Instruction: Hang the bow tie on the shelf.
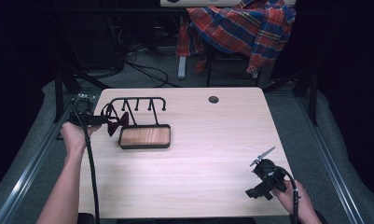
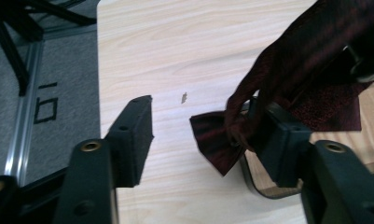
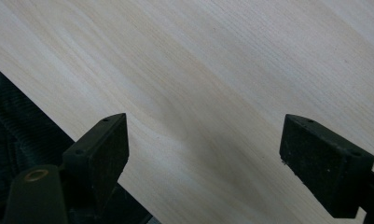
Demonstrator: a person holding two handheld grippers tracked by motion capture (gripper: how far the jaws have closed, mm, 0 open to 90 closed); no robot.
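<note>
Beside the left gripper (image 2: 198, 135), floor marking (image 2: 47, 103) unreadable.

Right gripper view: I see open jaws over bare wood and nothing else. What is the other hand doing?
Observer: The left gripper is near the table's left edge, jaws open, at a dark red bow tie.
Operator: Is the tie gripped?
Observer: No. Its strap lies against one jaw, but the pads are not pressing on it.
Operator: Anything else nearby?
Observer: A black hook rack rising from a wooden tray stands right beside the tie.
</note>
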